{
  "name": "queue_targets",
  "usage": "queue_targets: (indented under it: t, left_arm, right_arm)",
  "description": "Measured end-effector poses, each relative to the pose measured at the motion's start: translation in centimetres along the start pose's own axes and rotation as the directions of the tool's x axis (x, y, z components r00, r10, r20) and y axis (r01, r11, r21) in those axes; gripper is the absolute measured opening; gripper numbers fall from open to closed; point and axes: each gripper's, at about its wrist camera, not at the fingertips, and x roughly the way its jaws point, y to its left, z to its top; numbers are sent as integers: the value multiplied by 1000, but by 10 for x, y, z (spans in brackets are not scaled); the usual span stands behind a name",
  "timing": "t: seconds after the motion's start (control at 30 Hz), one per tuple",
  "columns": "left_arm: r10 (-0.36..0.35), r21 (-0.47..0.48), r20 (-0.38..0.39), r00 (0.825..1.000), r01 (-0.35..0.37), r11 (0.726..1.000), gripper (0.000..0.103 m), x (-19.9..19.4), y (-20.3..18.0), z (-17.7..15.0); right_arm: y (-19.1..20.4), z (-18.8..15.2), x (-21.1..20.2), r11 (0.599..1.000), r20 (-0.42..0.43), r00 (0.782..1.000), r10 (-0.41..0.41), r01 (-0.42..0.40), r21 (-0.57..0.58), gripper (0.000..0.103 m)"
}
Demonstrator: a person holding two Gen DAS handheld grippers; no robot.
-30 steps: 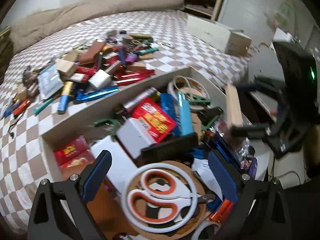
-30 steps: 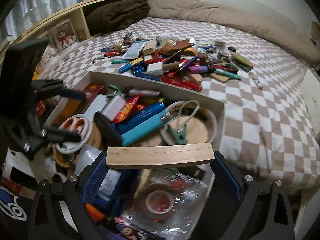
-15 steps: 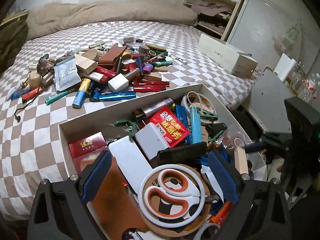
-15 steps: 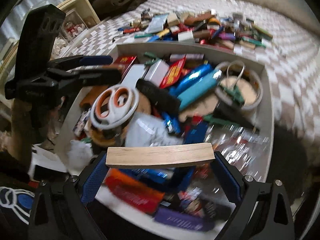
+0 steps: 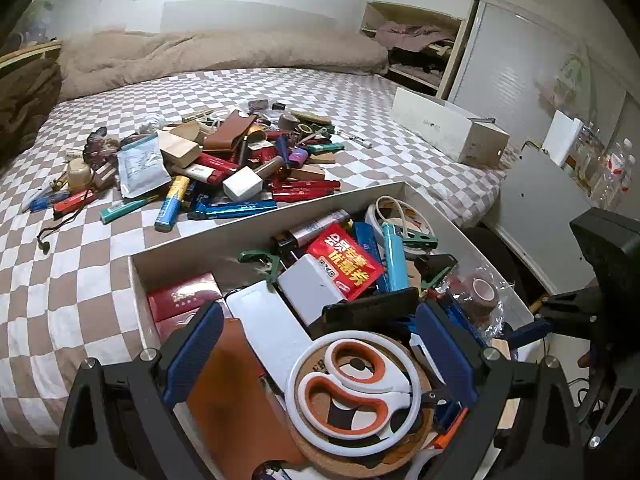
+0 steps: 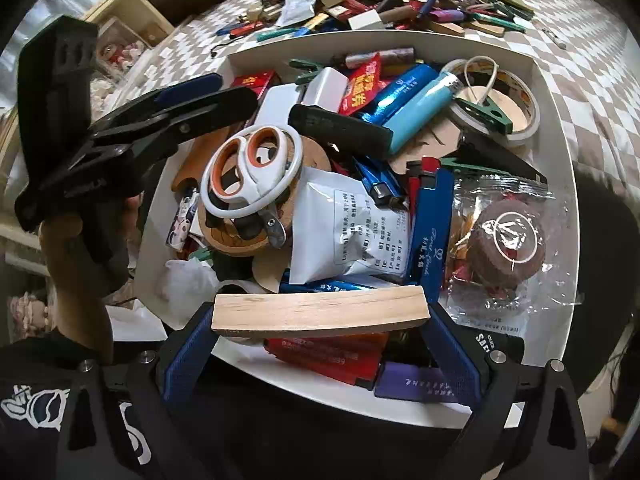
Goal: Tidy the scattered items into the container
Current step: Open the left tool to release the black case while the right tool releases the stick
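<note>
Wooden block [image 6: 320,311] clamped between right fingers [image 6: 182,364] (barely visible leftward); left fingers [image 5: 192,348] apart.

Pretty much zero free room inside the white rectangular box [image 6: 558,128], crammed to the rim, white-and-orange scissors [image 6: 250,172] heaped highest. Open checkered bedspread [image 5: 68,264] beside the scattered pile [image 5: 224,160].

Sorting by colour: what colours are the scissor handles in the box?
White with orange inner loops; the scissors show best in the left wrist view.
</note>
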Motion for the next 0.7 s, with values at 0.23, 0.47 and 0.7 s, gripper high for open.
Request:
queue_targets:
  t: [0.23, 0.47, 0.7]
  left_arm:
    - [1, 11, 5, 1000, -1, 1000, 98, -4, -2, -3]
    - [24, 41, -8, 1000, -23, 999, 98, -3, -9, -4]
    - [39, 43, -20, 999, -39, 998, 98, 0, -10, -3]
  right_arm:
    - [-6, 0, -6, 999, 11, 999, 35, -36, 36, 103]
    - [-9, -5, -3, 998, -3, 998, 55, -55, 32, 103]
    - [-15, -9, -5, 999, -22, 999, 23, -23, 28, 103]
